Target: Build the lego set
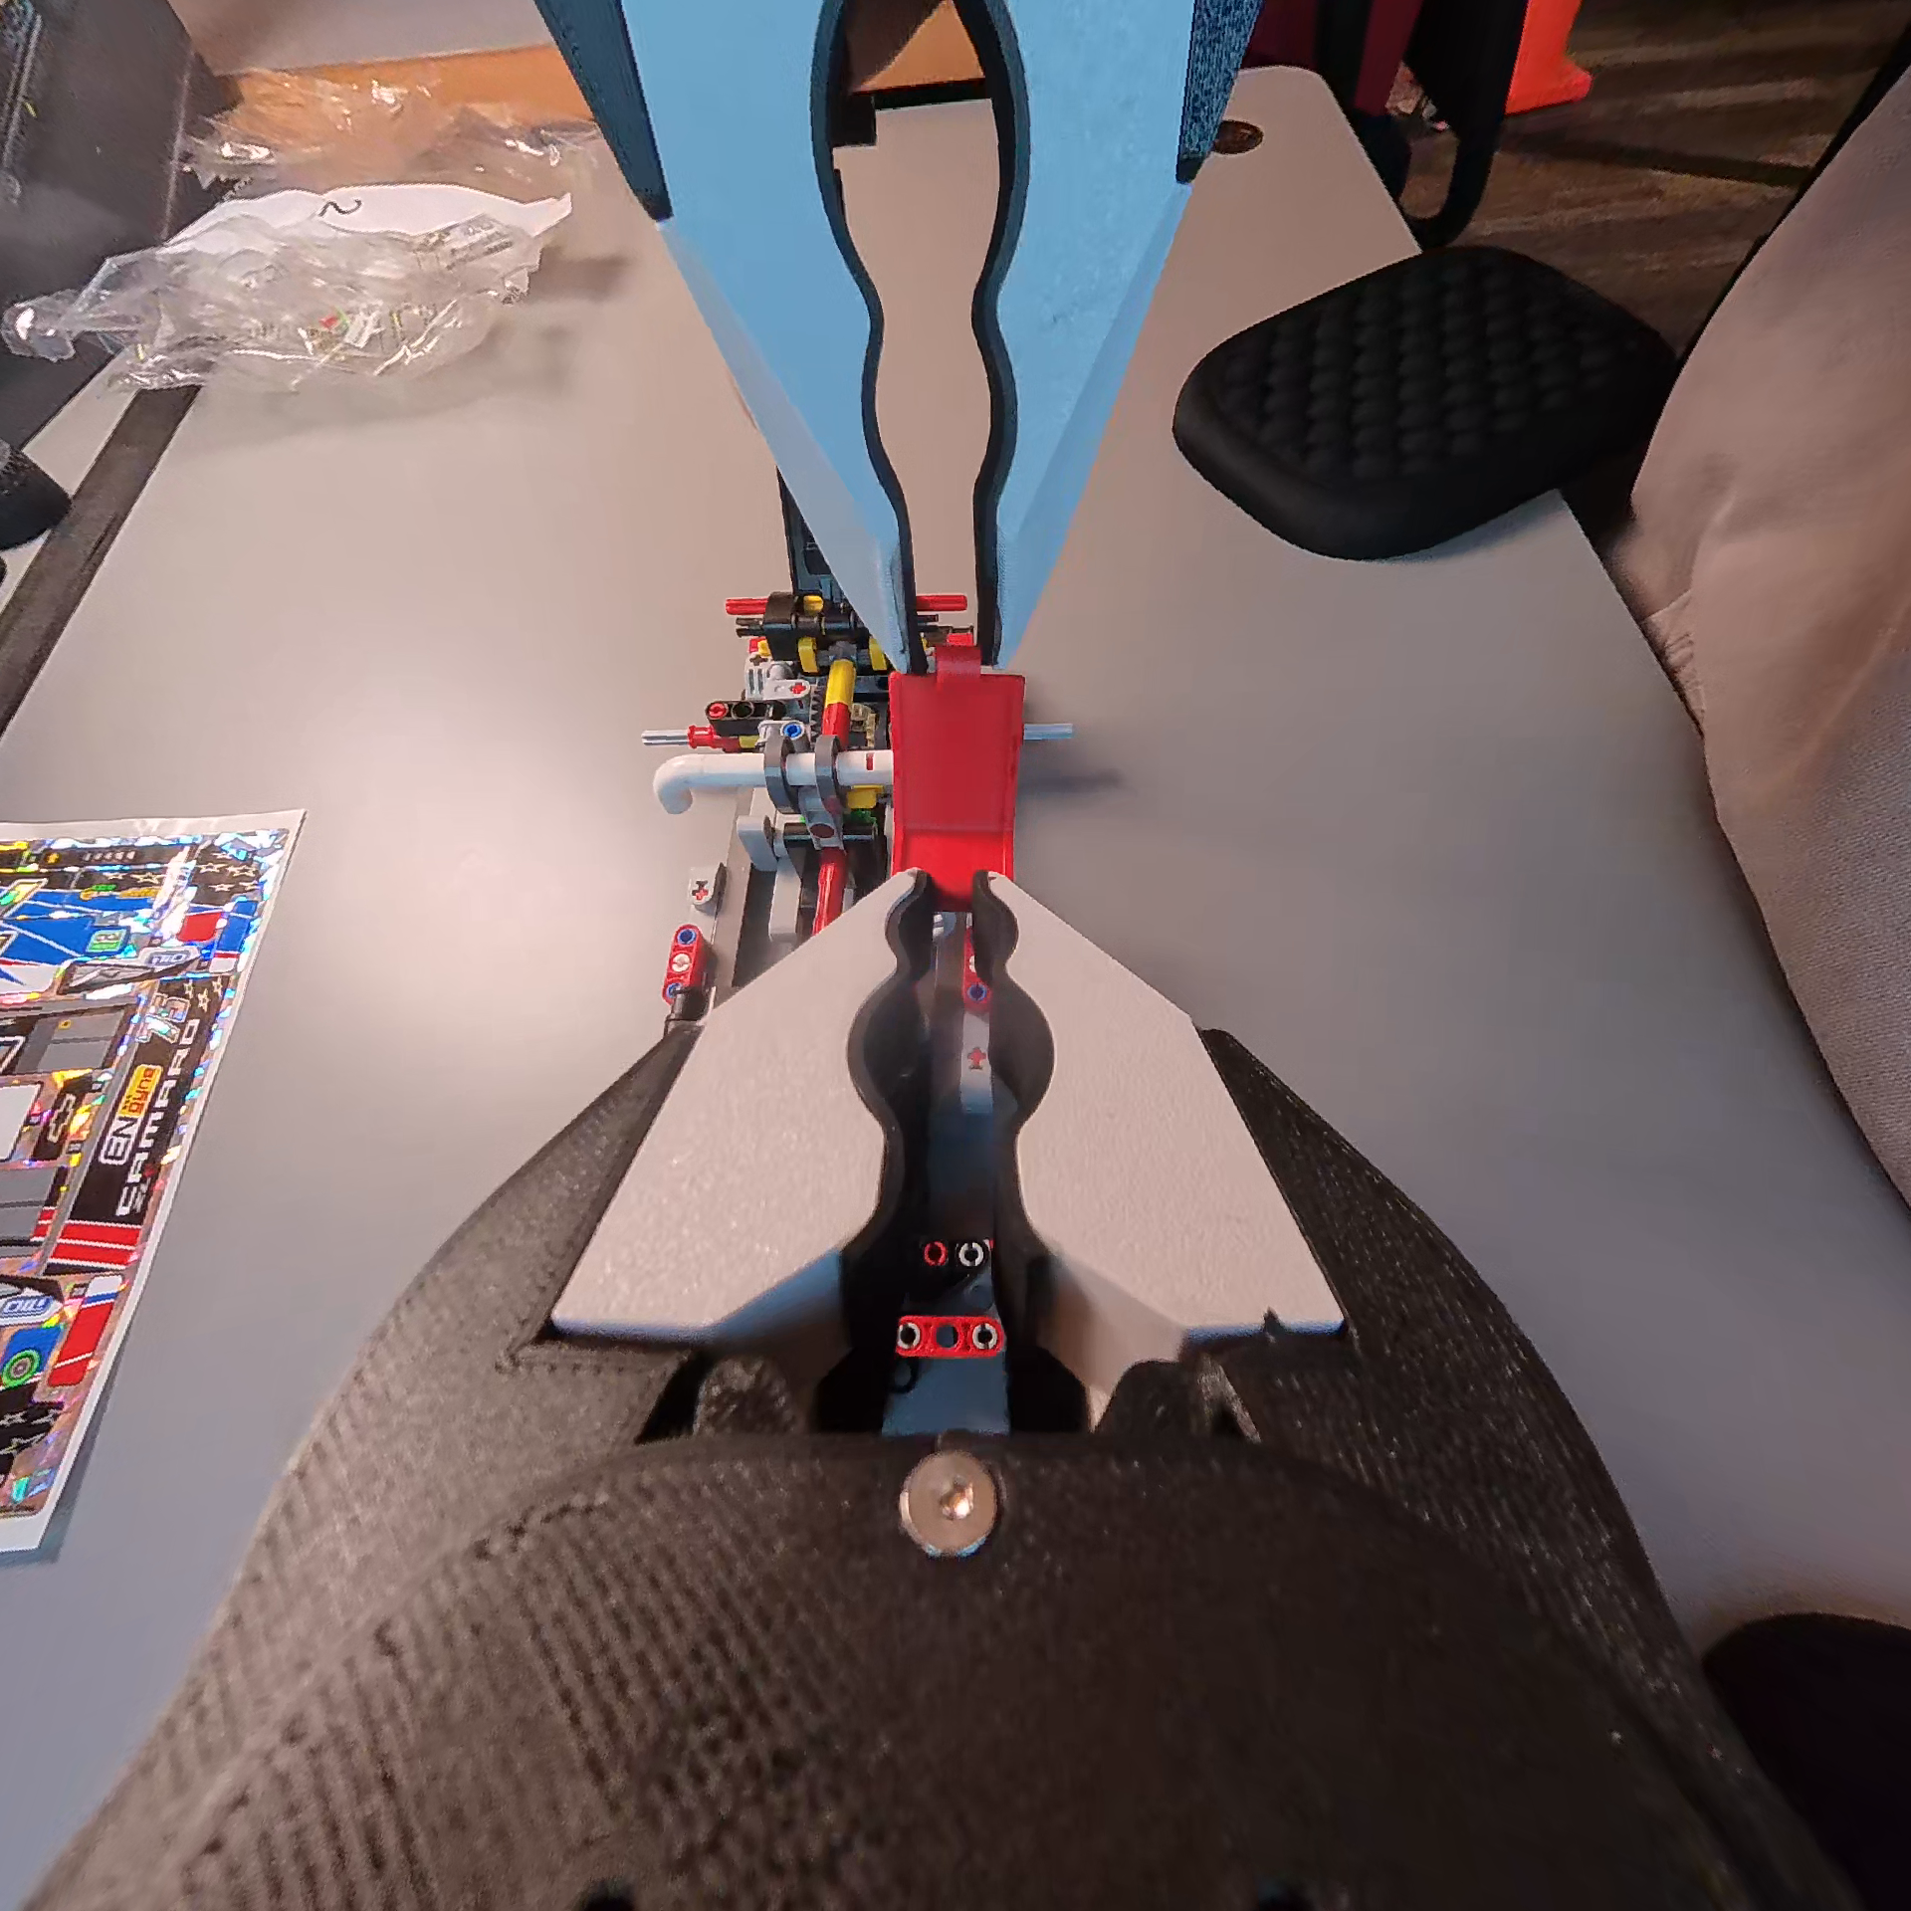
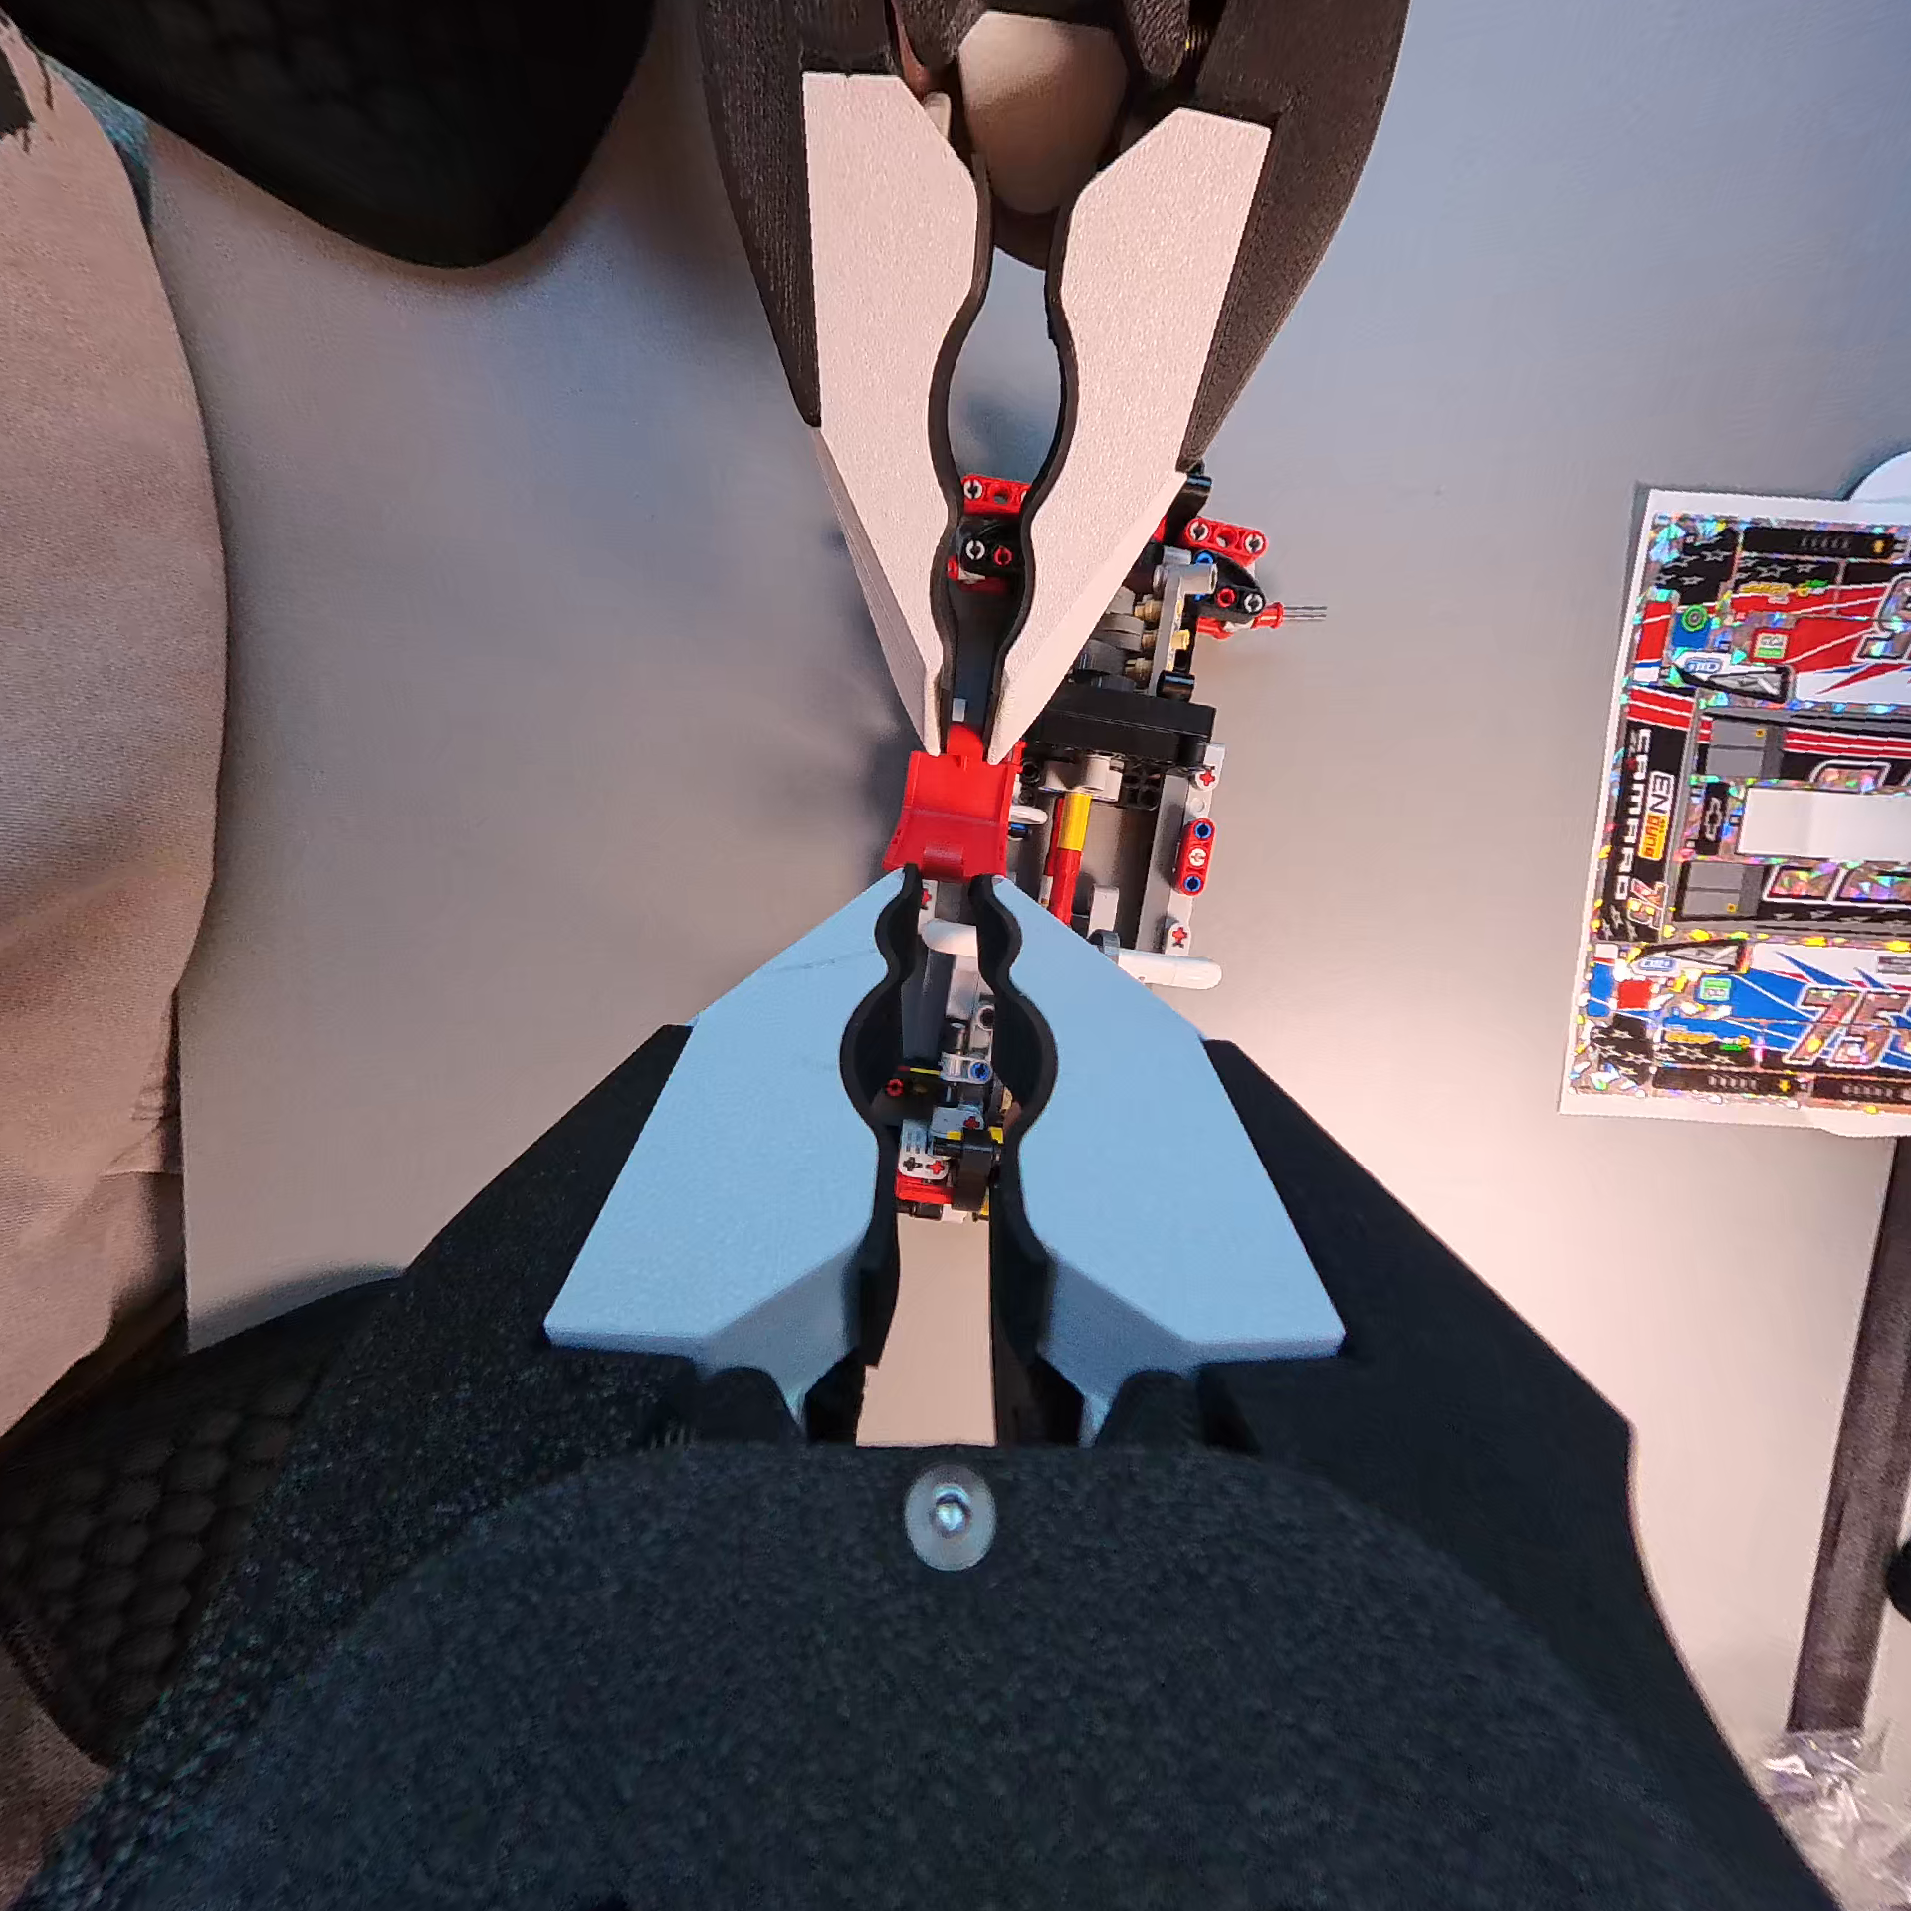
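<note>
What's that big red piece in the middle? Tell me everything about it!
The red piece is a smooth, shiny plastic panel with raised side edges and a small tab at one end. It sits along one side of the half-built lego model on the grey table. The left gripper, with white fingers, meets one end, and the right gripper, with blue fingers, meets the other. Both look nearly closed there; whether they pinch it is hard to tell.
</note>
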A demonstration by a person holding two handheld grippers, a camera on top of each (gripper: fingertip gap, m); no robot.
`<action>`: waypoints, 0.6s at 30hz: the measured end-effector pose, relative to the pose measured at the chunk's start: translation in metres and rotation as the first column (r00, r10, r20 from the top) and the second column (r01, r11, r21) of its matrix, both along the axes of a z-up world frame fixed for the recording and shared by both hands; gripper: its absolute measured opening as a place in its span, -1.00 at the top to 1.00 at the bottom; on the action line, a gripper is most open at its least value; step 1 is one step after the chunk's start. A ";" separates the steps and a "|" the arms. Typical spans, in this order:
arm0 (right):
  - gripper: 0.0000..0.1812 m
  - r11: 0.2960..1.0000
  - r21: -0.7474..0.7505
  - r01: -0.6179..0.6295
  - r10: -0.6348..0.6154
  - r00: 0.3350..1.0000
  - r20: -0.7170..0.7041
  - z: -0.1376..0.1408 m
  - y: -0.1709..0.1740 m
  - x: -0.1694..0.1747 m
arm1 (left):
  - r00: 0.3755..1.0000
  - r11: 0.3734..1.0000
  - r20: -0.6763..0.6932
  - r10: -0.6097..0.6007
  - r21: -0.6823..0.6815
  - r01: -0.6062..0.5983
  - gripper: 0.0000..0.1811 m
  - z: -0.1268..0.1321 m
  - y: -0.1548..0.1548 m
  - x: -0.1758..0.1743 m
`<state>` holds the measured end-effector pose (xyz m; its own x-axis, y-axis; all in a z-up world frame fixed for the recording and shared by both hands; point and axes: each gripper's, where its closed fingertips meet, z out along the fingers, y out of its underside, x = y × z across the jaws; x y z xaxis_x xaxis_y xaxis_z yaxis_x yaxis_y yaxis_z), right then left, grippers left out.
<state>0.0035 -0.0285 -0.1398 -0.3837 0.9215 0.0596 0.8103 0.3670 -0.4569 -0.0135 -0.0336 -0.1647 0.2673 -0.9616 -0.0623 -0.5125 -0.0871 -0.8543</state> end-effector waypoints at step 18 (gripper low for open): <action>0.95 0.999 -0.020 0.041 -0.041 0.999 -0.007 0.002 0.008 0.001 | 0.998 0.998 -0.040 0.057 0.038 -0.056 0.61 -0.002 0.010 -0.006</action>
<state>0.0047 -0.0208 -0.1381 -0.3449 0.9376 0.0442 0.8212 0.3242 -0.4695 -0.0198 -0.0235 -0.1669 0.3177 -0.9419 -0.1094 -0.5425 -0.0859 -0.8356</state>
